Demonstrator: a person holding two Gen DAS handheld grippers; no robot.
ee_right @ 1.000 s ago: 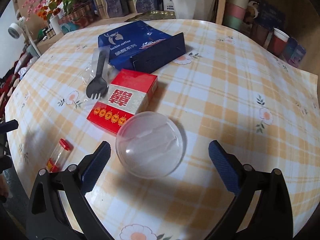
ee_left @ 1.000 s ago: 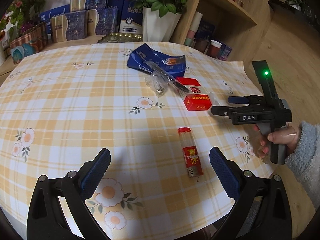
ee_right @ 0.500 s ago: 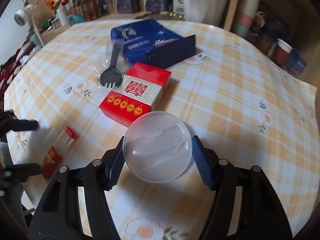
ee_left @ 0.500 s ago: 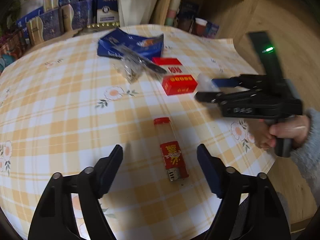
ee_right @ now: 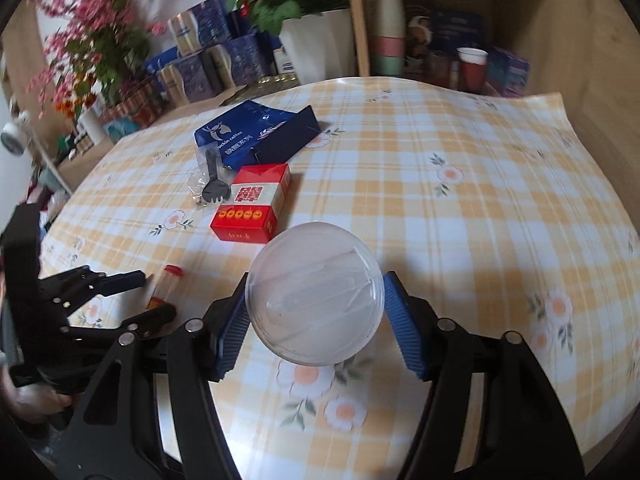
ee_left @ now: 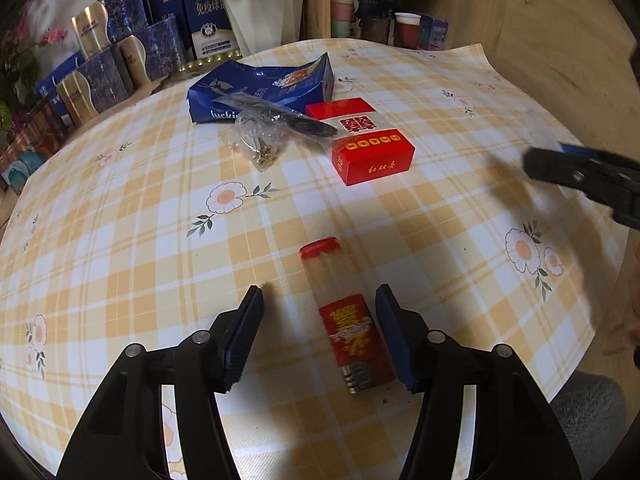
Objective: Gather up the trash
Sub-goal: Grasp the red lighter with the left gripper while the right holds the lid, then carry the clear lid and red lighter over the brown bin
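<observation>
A clear lighter (ee_left: 348, 320) with a red cap and red label lies on the checked tablecloth (ee_left: 120, 220). It sits between the jaws of my left gripper (ee_left: 318, 300), which are closing. The right pad is at the lighter's side and the left pad stands well apart from it. My right gripper (ee_right: 316, 280) is shut on a round clear plastic lid (ee_right: 316, 296) and holds it a little above the cloth. In the left wrist view the right gripper (ee_left: 548, 156) is a blur at the right edge. Farther back lie a red box (ee_left: 368, 140), a wrapped black spork (ee_left: 280, 120) and a blue coffee bag (ee_left: 260, 88).
Behind the table stand a white flower pot (ee_left: 264, 4), blue gift boxes (ee_left: 120, 52) and a wooden shelf with paper cups (ee_right: 472, 64). The tablecloth's edge (ee_left: 592, 320) runs close by on the right, with a grey sleeve (ee_left: 588, 404) below it.
My left gripper came down over the lighter and its jaws narrowed around it. My right gripper closed on the clear lid and raised it off the cloth, away from the red box.
</observation>
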